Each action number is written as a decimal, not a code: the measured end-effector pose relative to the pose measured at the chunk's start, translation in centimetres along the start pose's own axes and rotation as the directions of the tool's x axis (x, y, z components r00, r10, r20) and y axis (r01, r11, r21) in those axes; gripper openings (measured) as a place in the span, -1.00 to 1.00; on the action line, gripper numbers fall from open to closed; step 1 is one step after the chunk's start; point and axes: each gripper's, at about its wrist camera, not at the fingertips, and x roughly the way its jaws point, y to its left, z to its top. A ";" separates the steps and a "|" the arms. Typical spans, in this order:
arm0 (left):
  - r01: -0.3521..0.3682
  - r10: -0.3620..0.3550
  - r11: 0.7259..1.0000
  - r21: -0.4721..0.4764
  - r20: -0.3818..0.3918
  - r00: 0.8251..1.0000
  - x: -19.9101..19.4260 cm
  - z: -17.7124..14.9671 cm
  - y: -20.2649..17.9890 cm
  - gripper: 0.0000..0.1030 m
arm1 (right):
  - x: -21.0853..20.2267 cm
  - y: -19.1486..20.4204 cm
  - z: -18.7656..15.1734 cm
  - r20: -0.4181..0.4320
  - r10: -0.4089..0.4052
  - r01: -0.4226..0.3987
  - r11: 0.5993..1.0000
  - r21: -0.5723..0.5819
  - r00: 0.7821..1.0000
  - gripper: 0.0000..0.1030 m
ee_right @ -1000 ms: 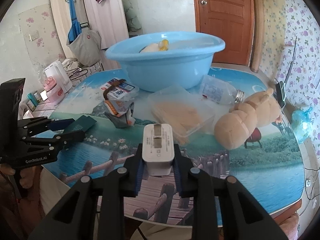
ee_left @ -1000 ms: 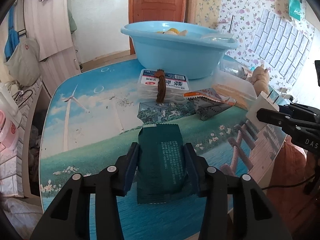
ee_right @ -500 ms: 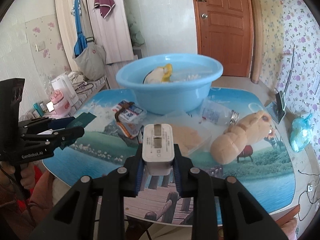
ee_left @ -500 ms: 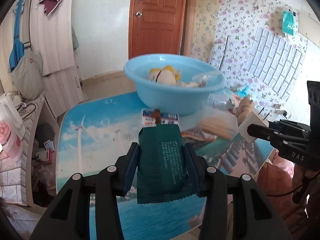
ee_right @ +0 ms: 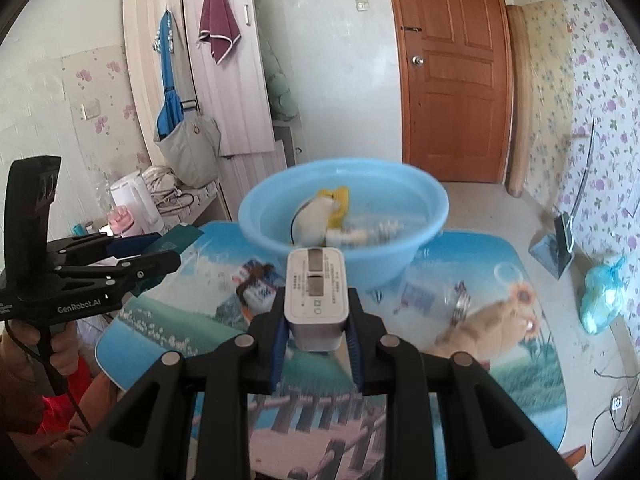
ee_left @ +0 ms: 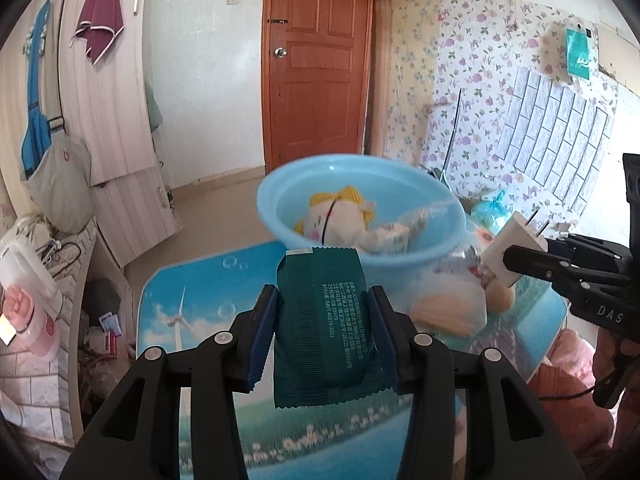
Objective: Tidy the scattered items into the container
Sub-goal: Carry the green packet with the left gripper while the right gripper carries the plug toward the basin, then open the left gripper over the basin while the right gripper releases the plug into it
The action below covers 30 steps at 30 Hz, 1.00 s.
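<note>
One light-blue basin [ee_left: 362, 254] on the scenic-print table [ee_left: 192, 312], holding a white-and-yellow plush toy [ee_left: 338, 216]. Left gripper [ee_left: 323, 326] clamps a dark green foil sachet [ee_left: 324, 324], white print up, above the table. Right gripper [ee_right: 316, 326] clamps a white plug adapter [ee_right: 316, 292], prongs folded flat.

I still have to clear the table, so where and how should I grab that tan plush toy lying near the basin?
Grip the tan plush toy across its narrower middle, coming down from above with the hand-held gripper's fingers straddling its width. It lies flat and lengthwise on the table, soft enough to squeeze. The frames are blurred, so its exact contours are unclear.
</note>
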 end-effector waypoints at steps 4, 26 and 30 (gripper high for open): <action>0.006 -0.006 1.000 0.006 0.012 1.000 0.8 1.6 -0.2 -0.13 | 0.8 -0.4 1.4 0.012 0.003 -0.003 1.000 -0.010 1.000 -0.51; 0.074 -0.072 0.996 0.048 -0.036 0.997 7.8 4.7 -2.4 -0.12 | 6.1 -3.3 4.7 0.001 0.018 -0.018 1.000 0.013 1.000 -0.51; 0.078 -0.076 0.996 0.041 -0.053 0.996 9.0 4.7 -2.2 -0.12 | 7.2 -3.8 4.8 -0.012 0.024 -0.023 0.999 0.024 1.000 -0.51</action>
